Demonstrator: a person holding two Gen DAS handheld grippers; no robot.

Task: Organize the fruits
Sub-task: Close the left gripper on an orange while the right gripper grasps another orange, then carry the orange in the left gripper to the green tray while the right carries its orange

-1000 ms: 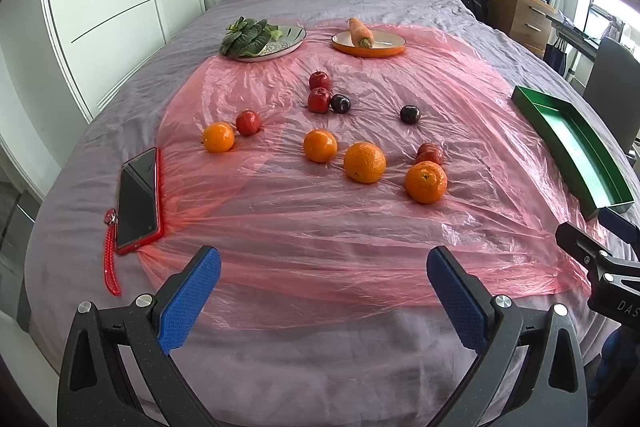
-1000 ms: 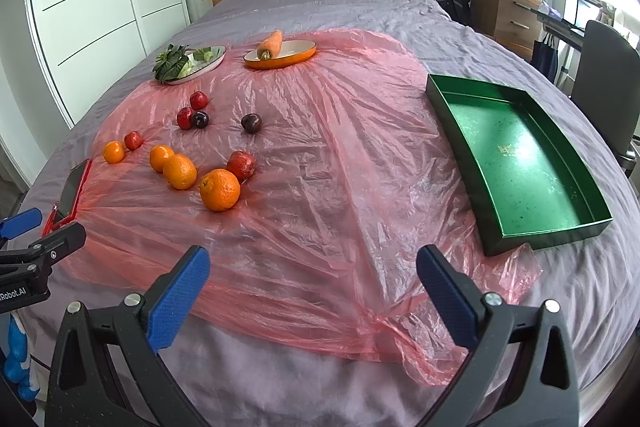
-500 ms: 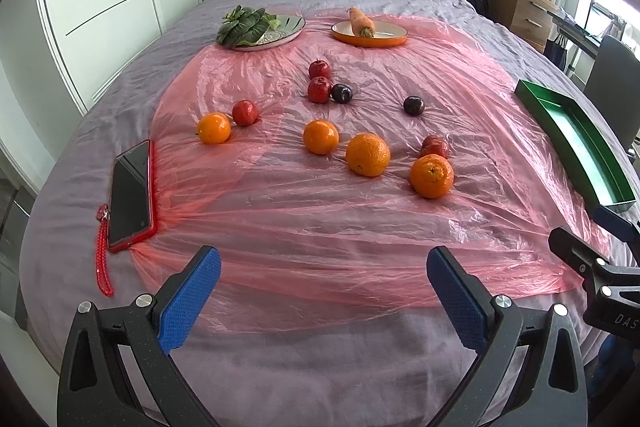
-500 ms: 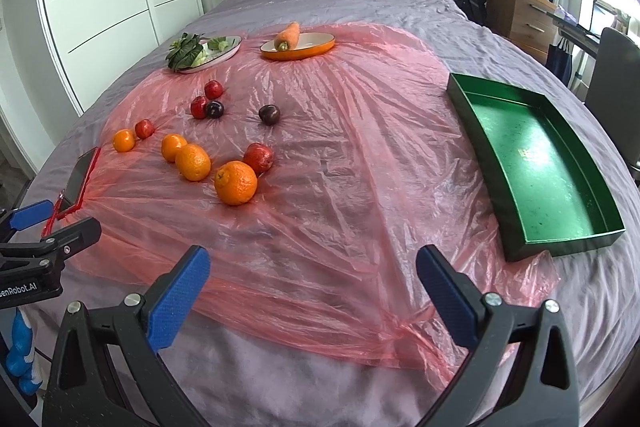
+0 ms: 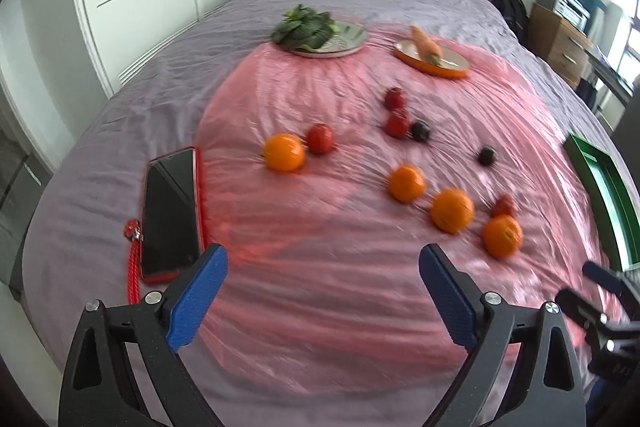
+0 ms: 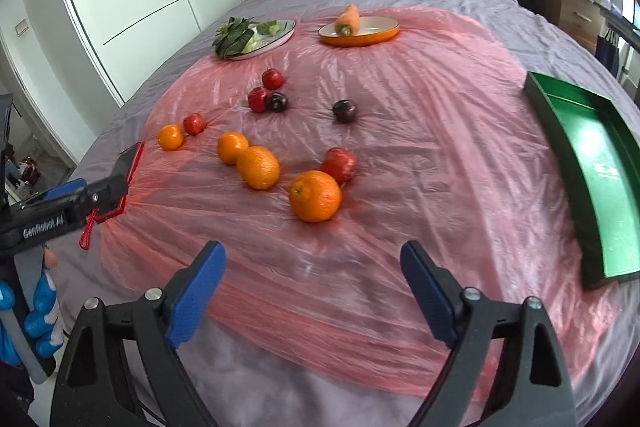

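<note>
Very little here can be read. On the black body of the left gripper (image 6: 64, 205), at about nine o'clock in the right wrist view, white lettering spells "GenRobot.AI". On the right gripper (image 5: 604, 301), at about four o'clock in the left wrist view, a few white letters show that look like "DAS", cut off by the edge of the frame and blurred. The floor of the green tray (image 6: 592, 163), at three o'clock from the right wrist, carries a small pale emblem, too faint to make out as words.
</note>
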